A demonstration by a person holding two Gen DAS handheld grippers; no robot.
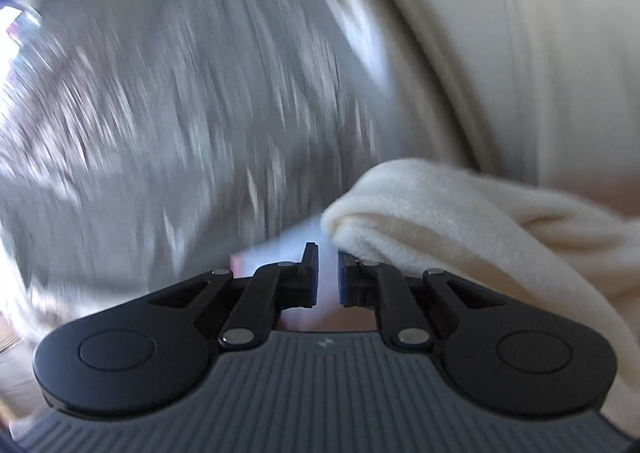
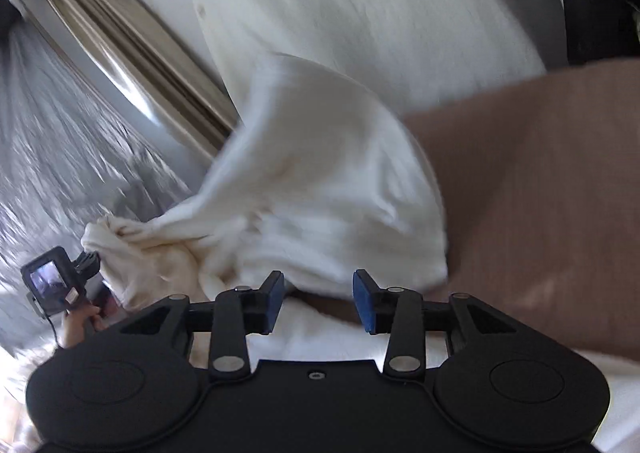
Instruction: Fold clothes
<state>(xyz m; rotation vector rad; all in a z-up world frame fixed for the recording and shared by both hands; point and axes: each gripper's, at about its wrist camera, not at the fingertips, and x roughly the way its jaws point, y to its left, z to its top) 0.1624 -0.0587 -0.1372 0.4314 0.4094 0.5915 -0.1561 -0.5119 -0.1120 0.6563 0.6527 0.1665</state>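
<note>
Just ahead of the right gripper (image 2: pixel 318 301), whose jaws stand apart and empty, a cream fleece garment (image 2: pixel 320 189) lies bunched on a brown surface (image 2: pixel 540 193). The left gripper (image 1: pixel 328 277) is nearly closed, nothing visibly pinched, with fleece draped beside it. Soft, light and floppy, it is probably best taken by a hem or corner.
</note>
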